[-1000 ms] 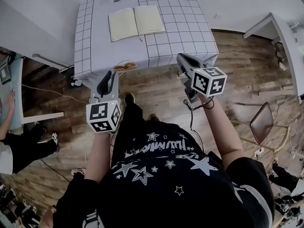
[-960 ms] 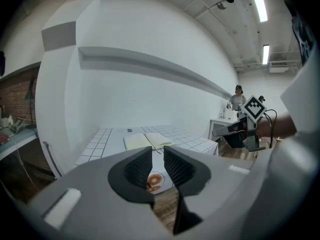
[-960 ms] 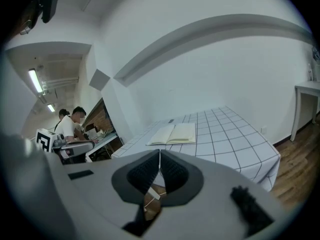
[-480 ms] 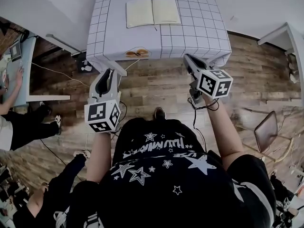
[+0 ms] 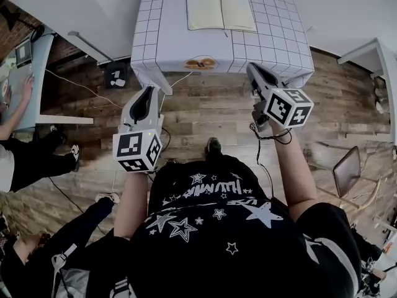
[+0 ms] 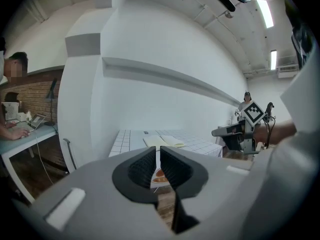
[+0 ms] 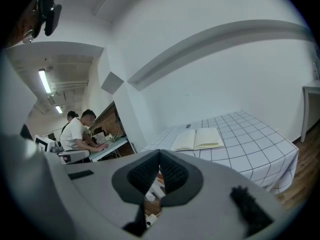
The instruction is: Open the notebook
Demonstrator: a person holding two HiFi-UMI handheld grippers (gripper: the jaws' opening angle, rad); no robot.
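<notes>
Both ribbed, left claw (image 6: pixel 158 156) just closing to empty slit, right claw (image 7: pixel 159 158) shut, cream notebook (image 5: pixel 208 12) open

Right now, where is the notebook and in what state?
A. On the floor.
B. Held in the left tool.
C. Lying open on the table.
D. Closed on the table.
C: the notebook lies flat on the gridded table with both pages showing.

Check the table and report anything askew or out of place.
Nothing stands out. The notebook lies open and flat on the table, roughly square with the cloth's grid.
</notes>
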